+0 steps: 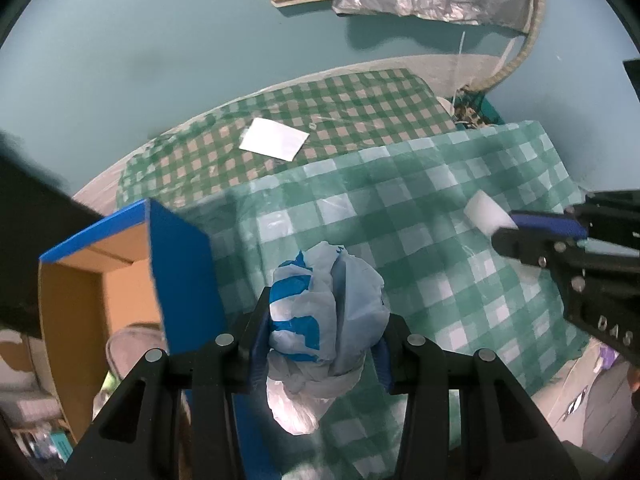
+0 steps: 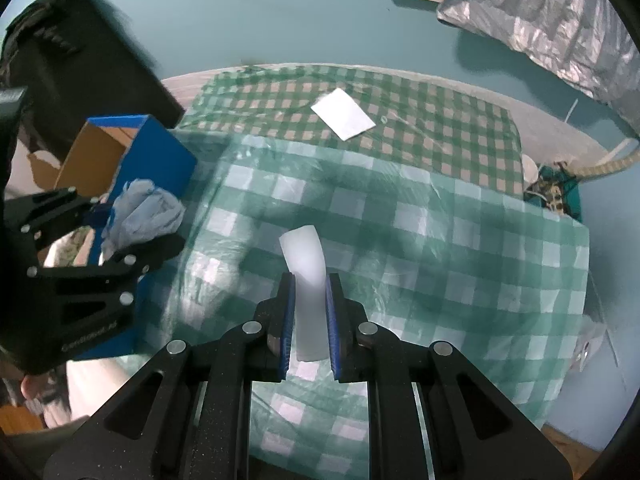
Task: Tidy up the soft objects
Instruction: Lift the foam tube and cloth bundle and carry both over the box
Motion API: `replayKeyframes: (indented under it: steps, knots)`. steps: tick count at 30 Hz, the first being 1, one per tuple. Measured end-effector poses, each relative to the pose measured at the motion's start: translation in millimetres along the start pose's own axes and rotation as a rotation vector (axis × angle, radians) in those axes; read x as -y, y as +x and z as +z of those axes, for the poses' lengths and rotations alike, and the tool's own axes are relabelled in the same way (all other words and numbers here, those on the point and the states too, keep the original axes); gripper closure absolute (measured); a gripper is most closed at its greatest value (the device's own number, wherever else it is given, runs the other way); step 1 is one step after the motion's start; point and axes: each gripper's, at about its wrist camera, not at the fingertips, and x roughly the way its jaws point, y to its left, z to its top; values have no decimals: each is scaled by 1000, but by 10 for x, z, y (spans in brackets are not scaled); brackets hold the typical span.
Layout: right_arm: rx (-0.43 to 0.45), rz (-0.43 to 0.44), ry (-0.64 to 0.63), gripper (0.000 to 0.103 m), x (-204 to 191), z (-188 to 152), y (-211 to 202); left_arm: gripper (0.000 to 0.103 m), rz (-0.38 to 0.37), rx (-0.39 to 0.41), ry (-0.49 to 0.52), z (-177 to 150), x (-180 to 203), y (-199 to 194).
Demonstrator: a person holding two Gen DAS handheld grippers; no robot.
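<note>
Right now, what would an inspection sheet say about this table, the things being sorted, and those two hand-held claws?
Surface: green checked cloth under clear plastic.
Job's things: crumpled blue-and-white plastic bag; white foam strip; blue cardboard box, open, at the table's left edge.
Clutter: white paper sheet on the far half.
Grippers: left gripper shut on the bag beside the box; right gripper shut on the foam strip, above the cloth.
Cables: a pale braided cord at the far right.
Surroundings: teal floor; silver foil sheet on it.
</note>
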Motion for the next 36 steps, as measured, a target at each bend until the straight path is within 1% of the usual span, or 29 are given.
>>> replayKeyframes:
  steps: [6,10,13,21,28,33,36]
  knots:
    - [5,11,-52,90,-121,67,-142,59,6,30,-67,-136,-84,-282]
    - [7,22,-85,90,-212,114,-223,59,30,50,-99,-234,-154,-460]
    - [8,32,-107,90,-280,150,-268,59,39,50,-123,-304,-214,-540]
    - [10,46,-169,90,-512,261,-364,59,78,60,-224,-560,-515,-745]
    - [12,69,-227,90,-807,373,-449,59,98,57,-340,-781,-808,-872]
    - [10,89,-283,90,-1070,436,-467,59,121,65,-402,-928,-993,-982]
    - [8,104,-312,90,-1226,473,-464,59,134,67,-417,-998,-1083,-1022]
